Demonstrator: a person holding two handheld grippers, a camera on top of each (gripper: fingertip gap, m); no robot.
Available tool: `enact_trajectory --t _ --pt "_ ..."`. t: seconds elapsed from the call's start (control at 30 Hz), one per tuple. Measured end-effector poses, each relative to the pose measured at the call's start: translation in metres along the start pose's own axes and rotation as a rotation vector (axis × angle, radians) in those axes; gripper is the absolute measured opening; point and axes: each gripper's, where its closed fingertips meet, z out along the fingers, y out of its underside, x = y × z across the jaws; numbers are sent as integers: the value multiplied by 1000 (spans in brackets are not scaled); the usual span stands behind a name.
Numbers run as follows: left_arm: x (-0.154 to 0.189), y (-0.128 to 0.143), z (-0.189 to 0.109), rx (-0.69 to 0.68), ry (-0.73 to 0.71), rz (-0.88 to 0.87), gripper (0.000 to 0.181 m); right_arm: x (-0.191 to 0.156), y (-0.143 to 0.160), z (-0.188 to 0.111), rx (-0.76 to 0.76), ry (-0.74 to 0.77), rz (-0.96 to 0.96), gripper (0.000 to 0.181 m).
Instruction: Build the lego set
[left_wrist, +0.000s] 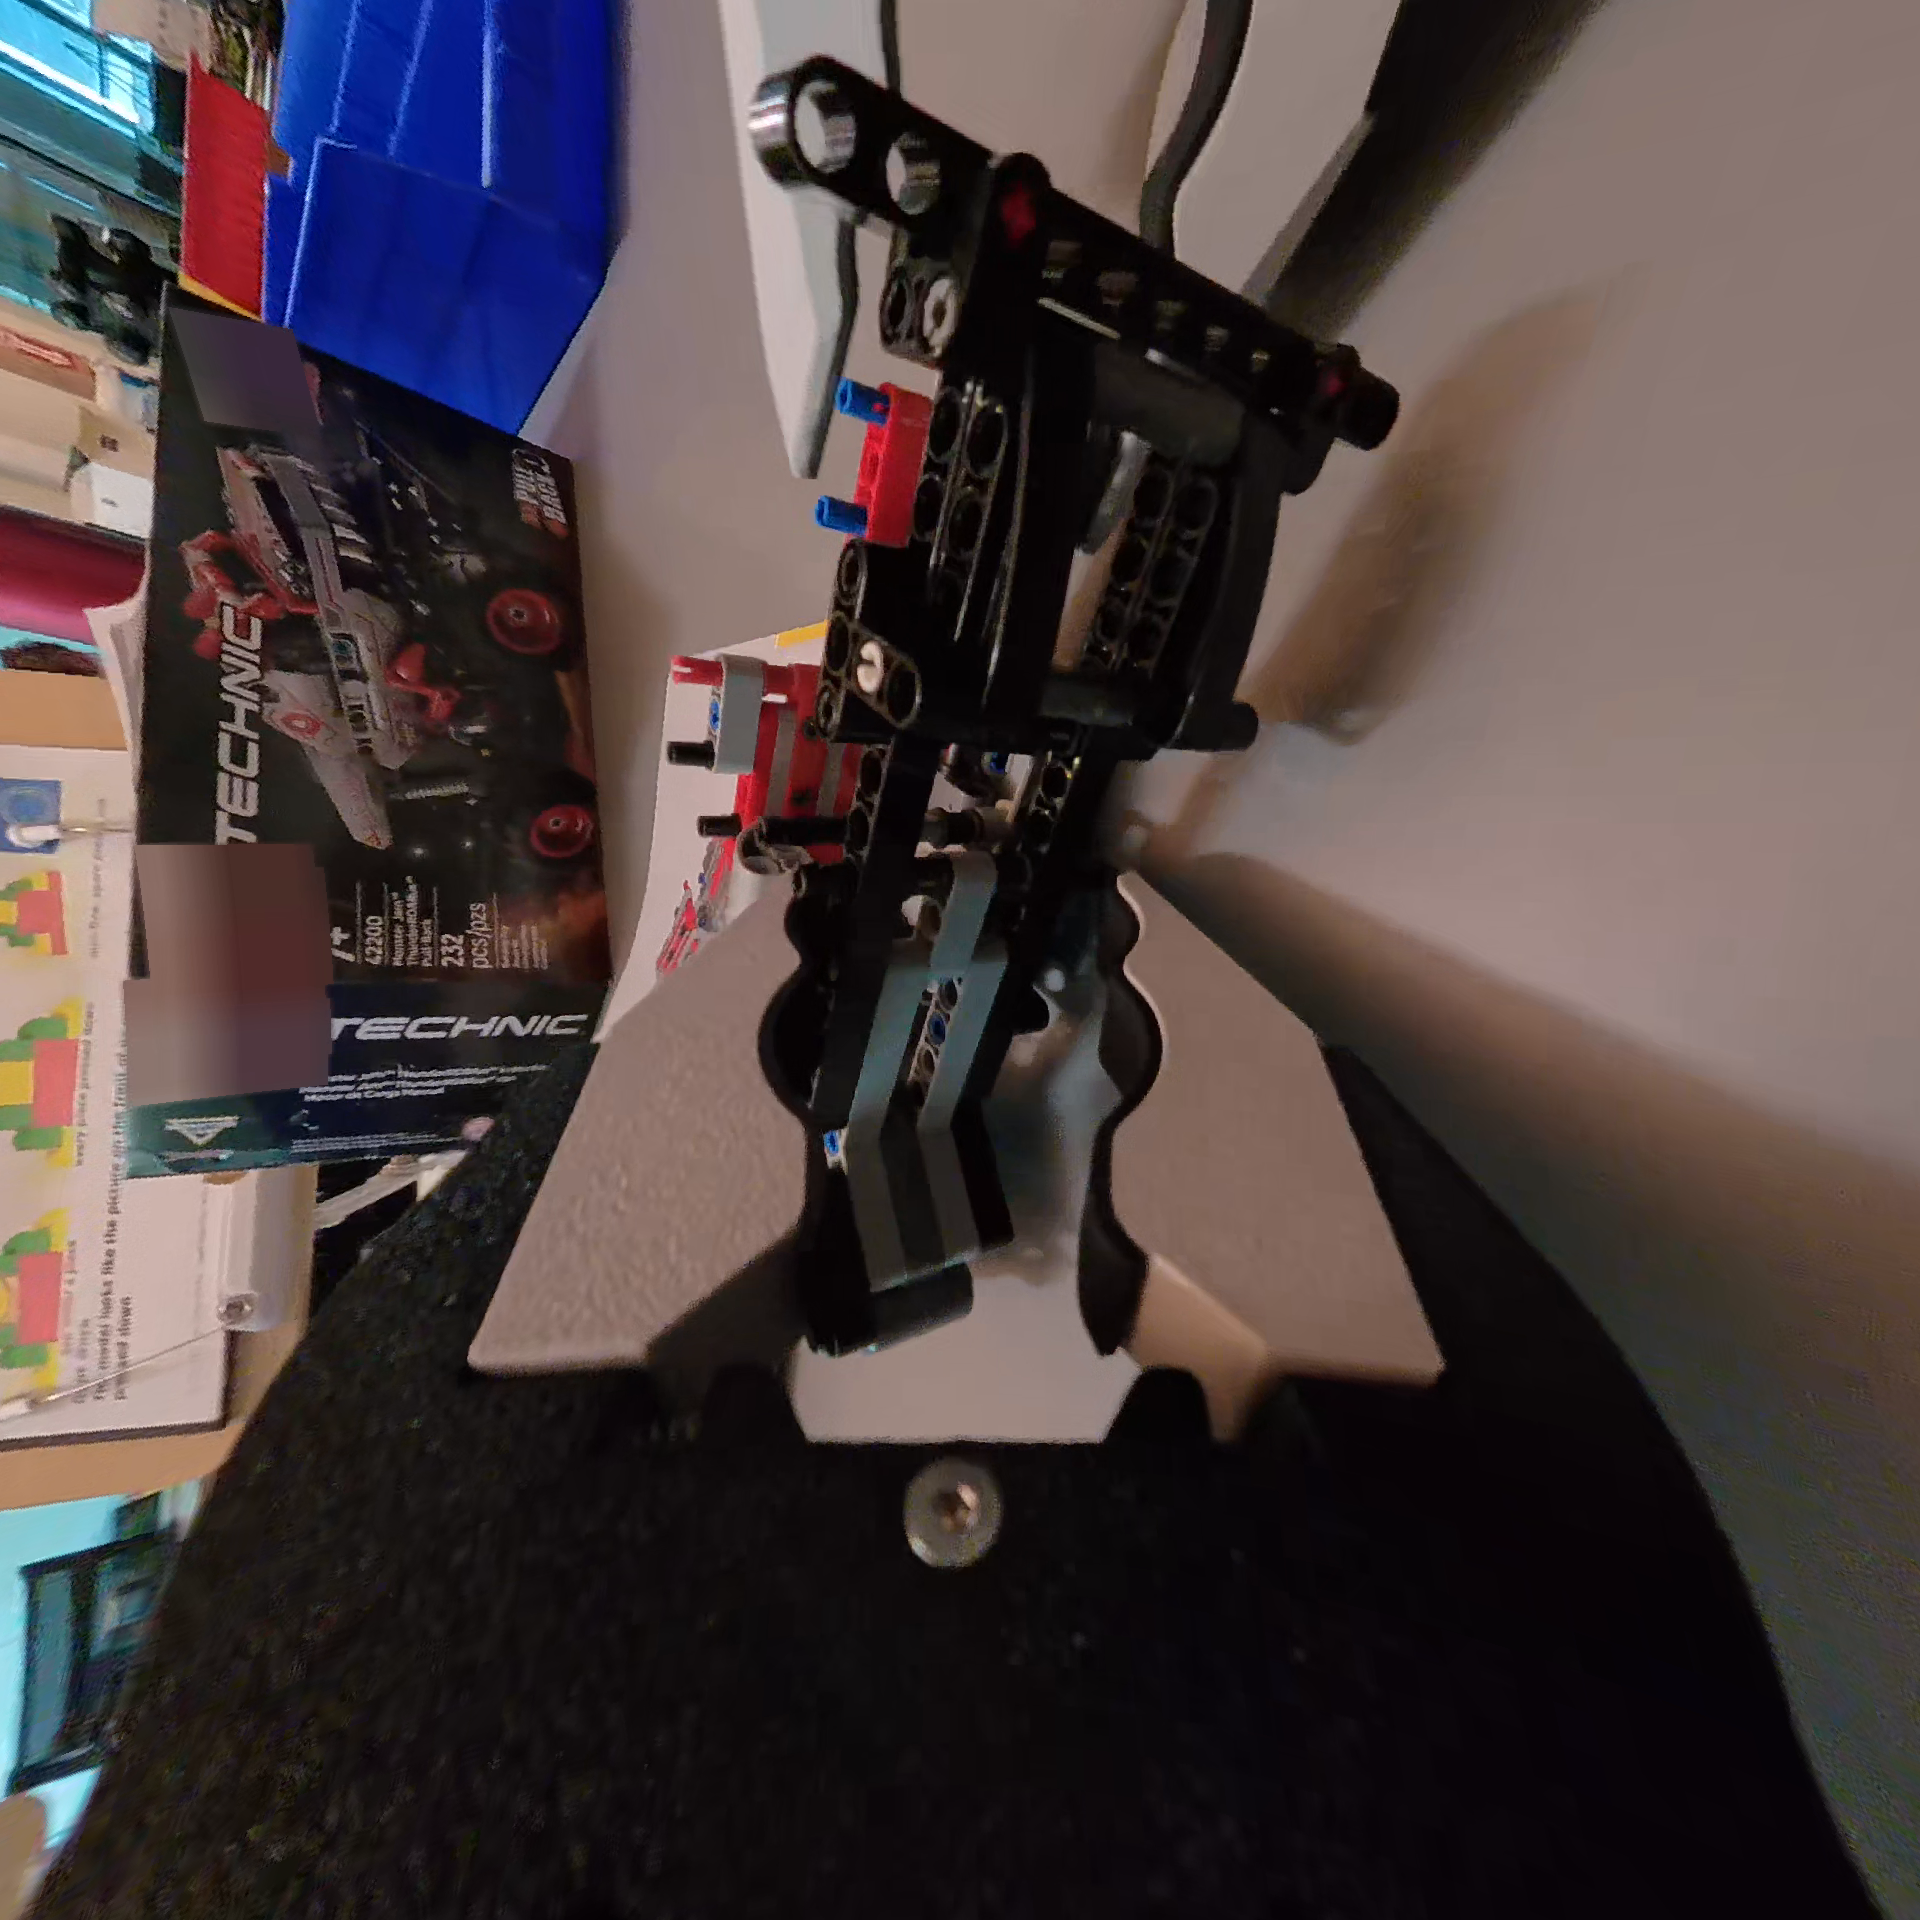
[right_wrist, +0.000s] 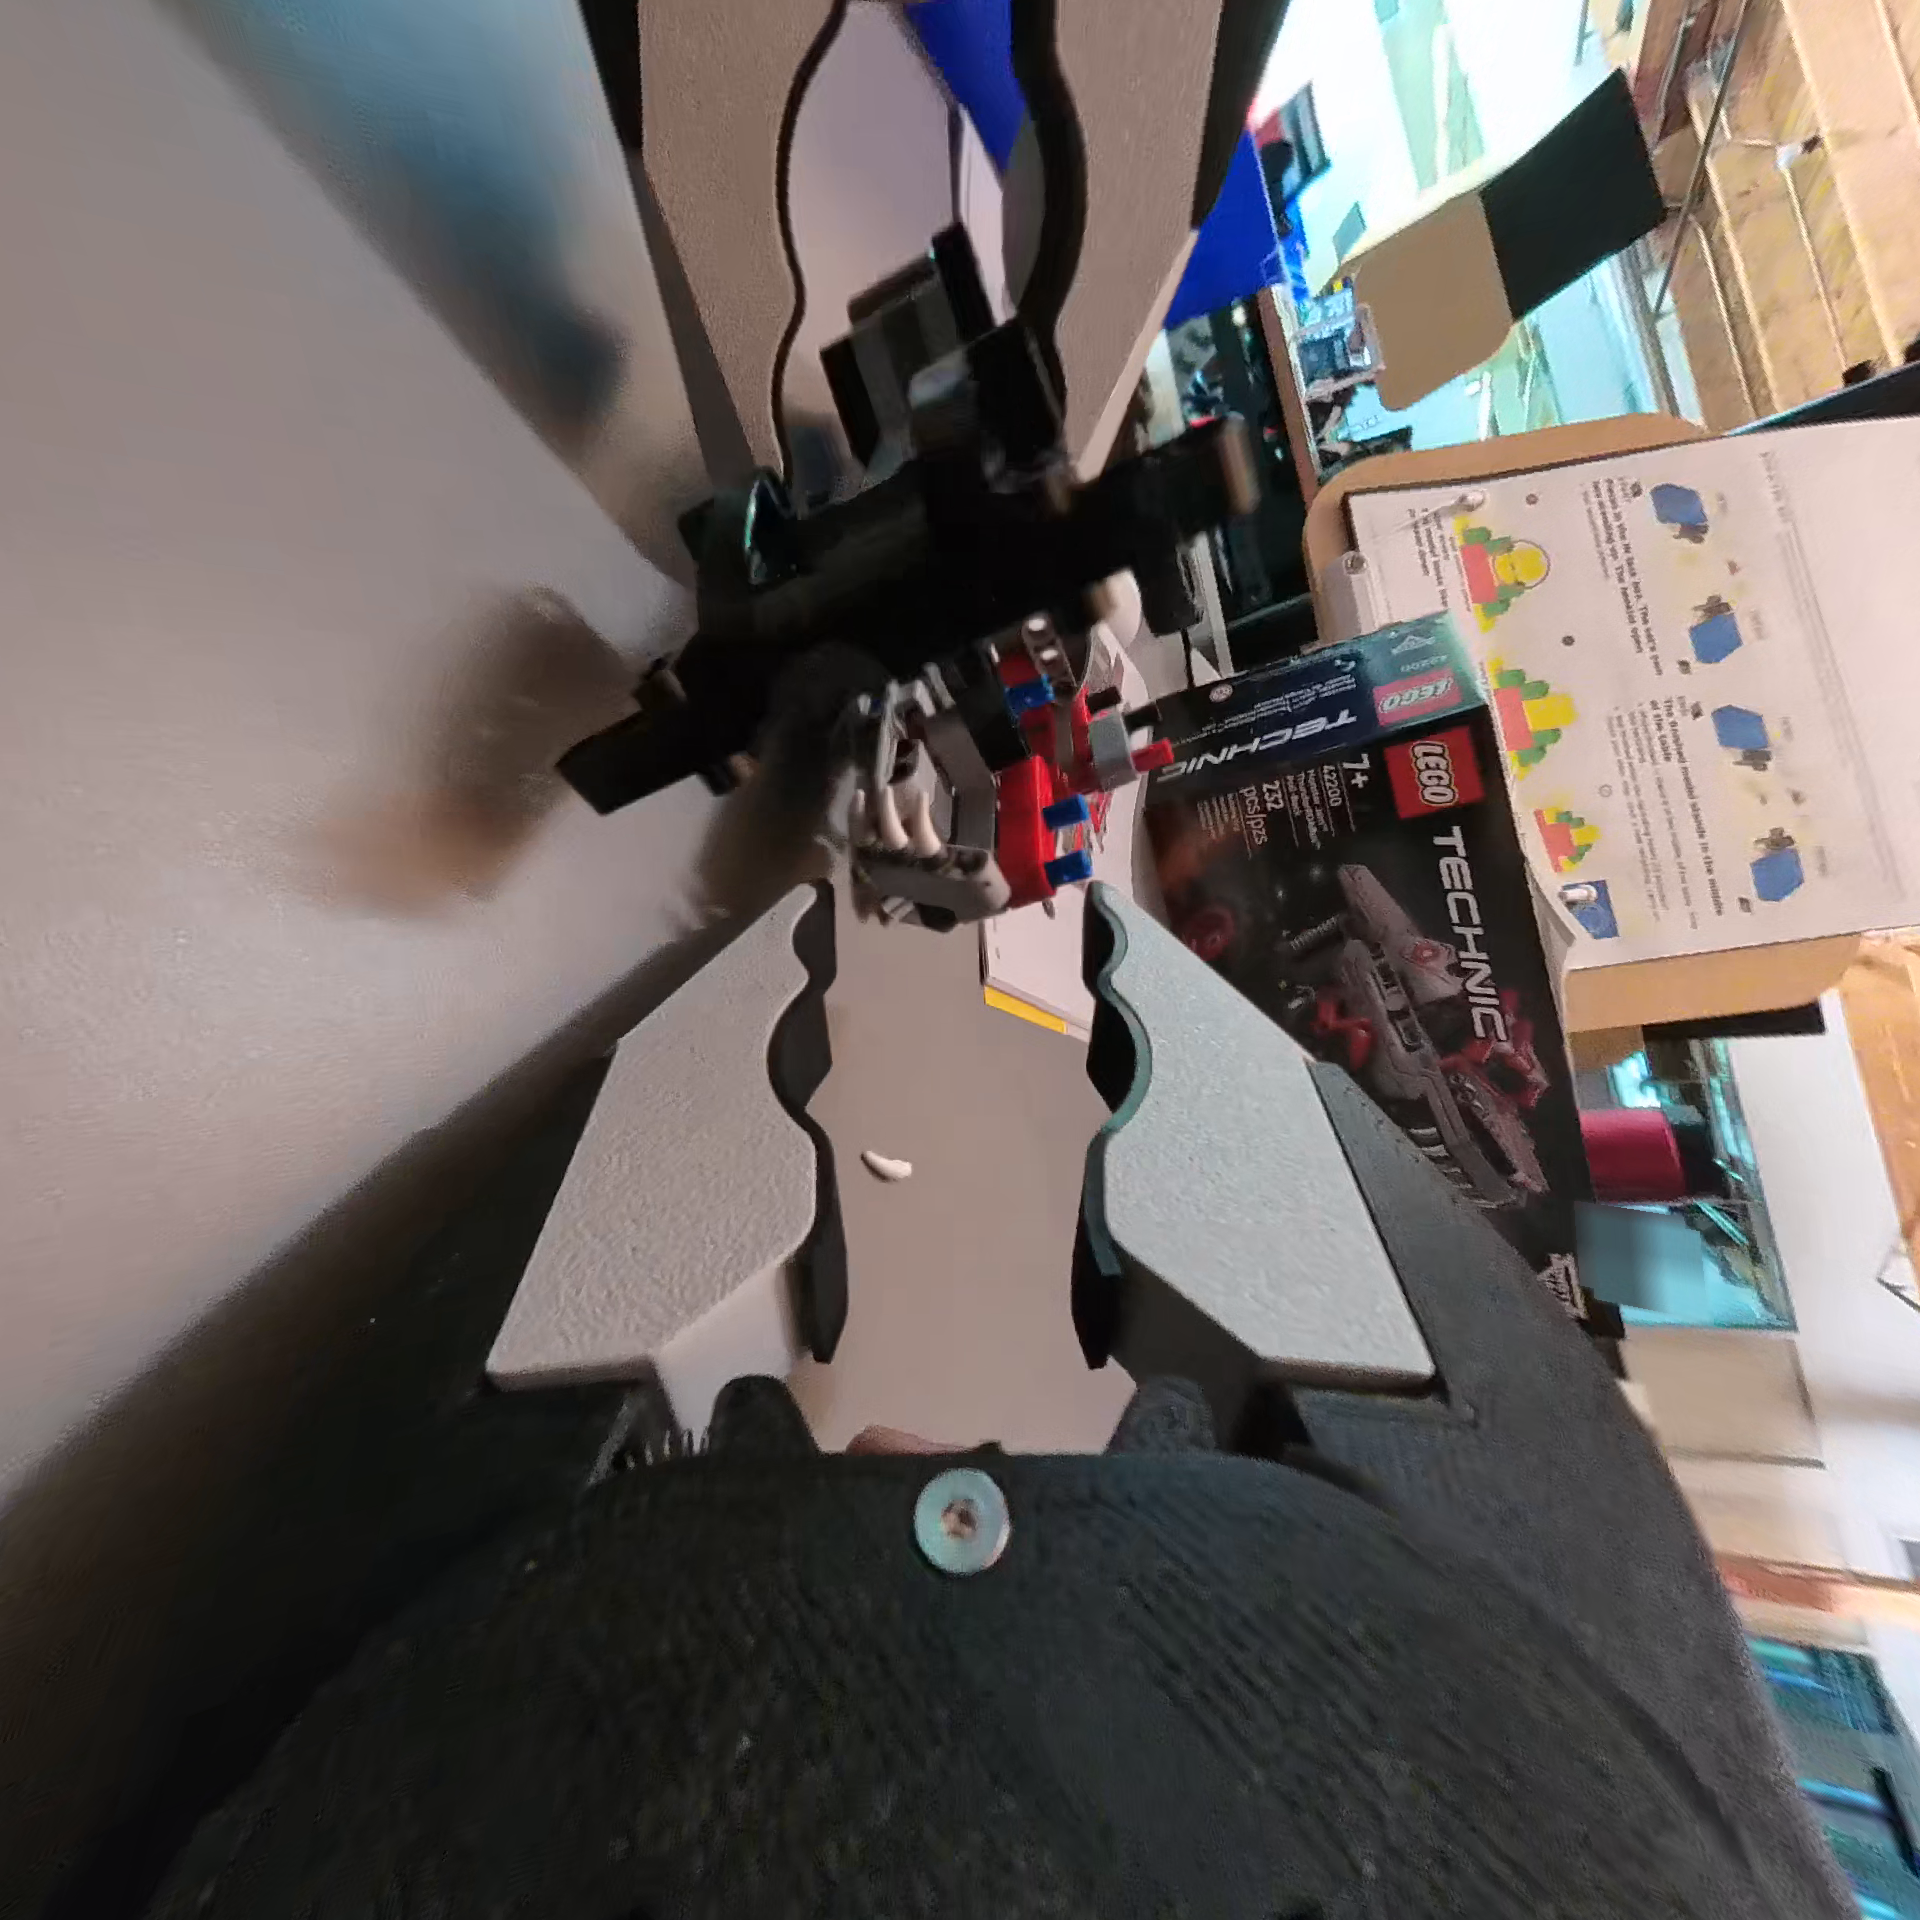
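Left gripper (left_wrist: 956, 1132) is clamping its jaws on the grey-and-black end of the lego model (left_wrist: 1049, 540), holding it above the white table (left_wrist: 1610, 520). Right gripper (right_wrist: 961, 1101) is gaping wide, gripping nothing, just short of the model. Lego box (left_wrist: 364, 727) is standing beyond.

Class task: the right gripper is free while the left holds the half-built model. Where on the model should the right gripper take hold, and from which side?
Probably the long black beam at the model's far end, approached opposite the left gripper. It is straight, narrow and exposed; the right gripper is open, facing the model.
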Motion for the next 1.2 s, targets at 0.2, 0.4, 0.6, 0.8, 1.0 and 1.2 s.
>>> enact_trajectory --t 0.2,0.4,0.6,0.8,1.0,1.2 --pt "0 -5 -5 79 34 -18 49 3 -3 7 -2 7 -4 38" --pt "0 -23 -33 279 168 -151 48 18 -50 -15 348 -107 328 47" --pt "3 -34 -51 395 301 -183 47 18 -76 -32 528 -270 370 42" --pt "2 -36 -60 483 357 -238 31 38 -87 -42 684 -213 495 37" --pt "2 -31 -60 528 354 -264 28 39 -95 -36 724 -244 512 36" --pt "6 -26 -74 583 496 -278 4 52 -96 -38 723 -274 464 36"
